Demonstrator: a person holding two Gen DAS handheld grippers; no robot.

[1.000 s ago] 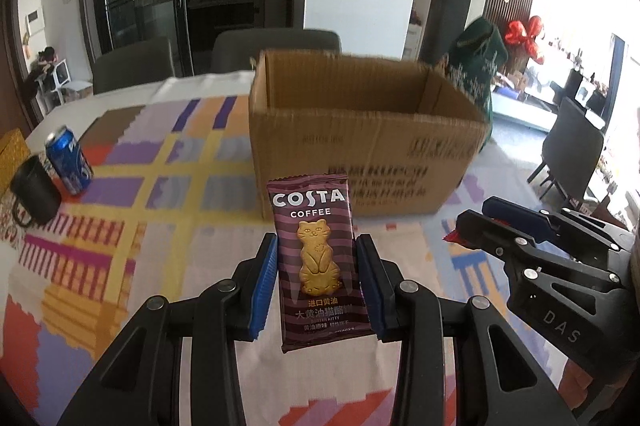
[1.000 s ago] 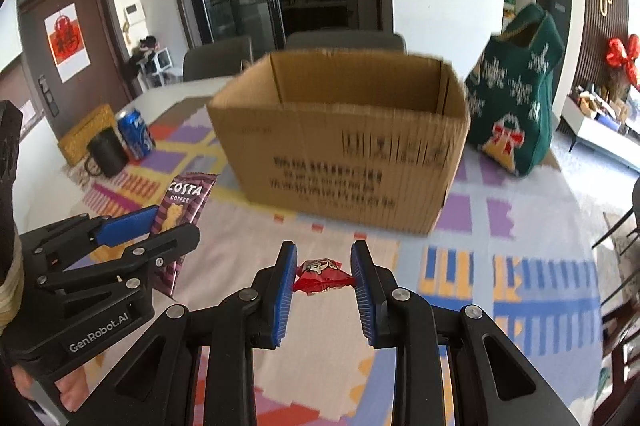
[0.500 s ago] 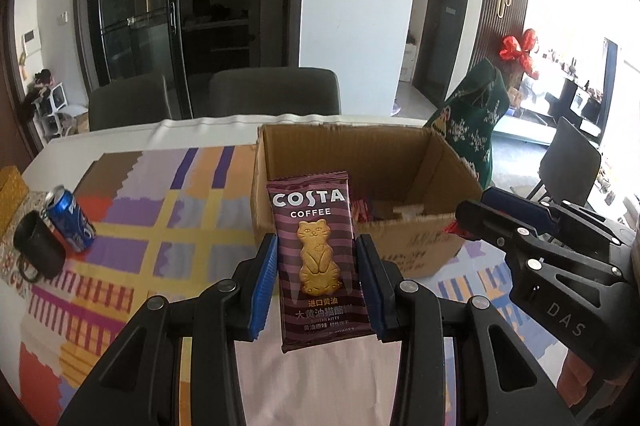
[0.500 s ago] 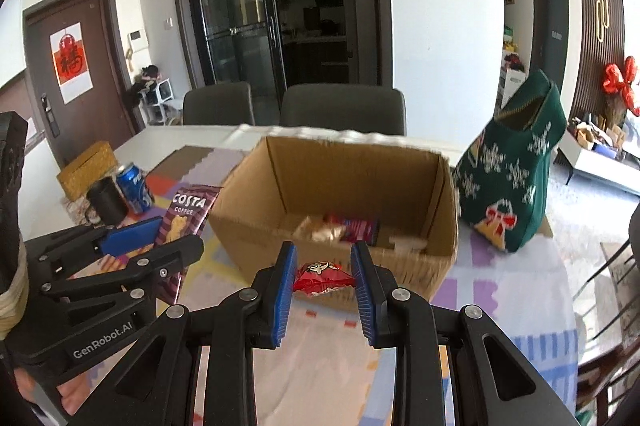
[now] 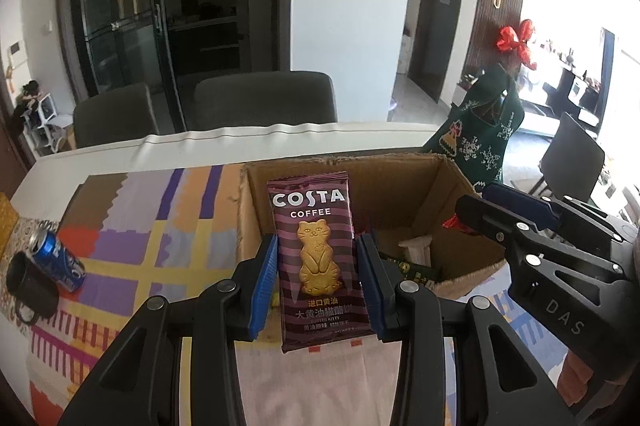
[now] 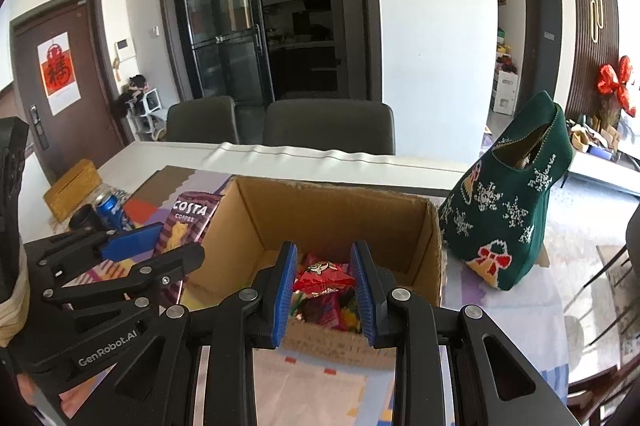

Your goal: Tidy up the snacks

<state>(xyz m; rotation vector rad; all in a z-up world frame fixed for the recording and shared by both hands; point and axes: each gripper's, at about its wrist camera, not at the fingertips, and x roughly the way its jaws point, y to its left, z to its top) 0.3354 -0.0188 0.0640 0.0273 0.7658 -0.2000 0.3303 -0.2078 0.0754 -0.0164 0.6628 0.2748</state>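
Table (image 5: pixel 100 162) with a white top fills the middle of the room, and a bright cloth (image 5: pixel 132 246) of purple, yellow and orange squares covers most of it. A brown box (image 6: pixel 332 210) sits open on the cloth. Snacks (image 6: pixel 332 310) in shiny wrappers lie in the bottom of it.

The left gripper (image 5: pixel 316 282) is up over the near edge of the box. Its blue pads (image 5: pixel 266 278) squeeze a purple cookie pack (image 5: pixel 316 266) from both sides. The pack stands up straight and has a golden cat on it. The jaws are only as wide as the pack.

The right gripper (image 6: pixel 324 282) is beside it, also over the near edge of the box. Its jaws are close together and pinch a small red snack (image 6: pixel 322 276). The snack hangs above the others in the box.

A blue can (image 5: pixel 56 260) and a black mug (image 5: pixel 28 290) stand together near the left edge of the table. A yellow box (image 6: pixel 74 188) is behind them. A green sock (image 6: pixel 512 210) with white snowflakes stands on the right side of the table, near the brown box.

Two gray chairs (image 6: pixel 276 124) are pushed in at the far side. Behind them are dark glass doors (image 6: pixel 224 34) and a white wall. A brown door (image 6: pixel 60 78) with a red paper on it is on the left. A red bow (image 6: pixel 616 82) hangs on the right.
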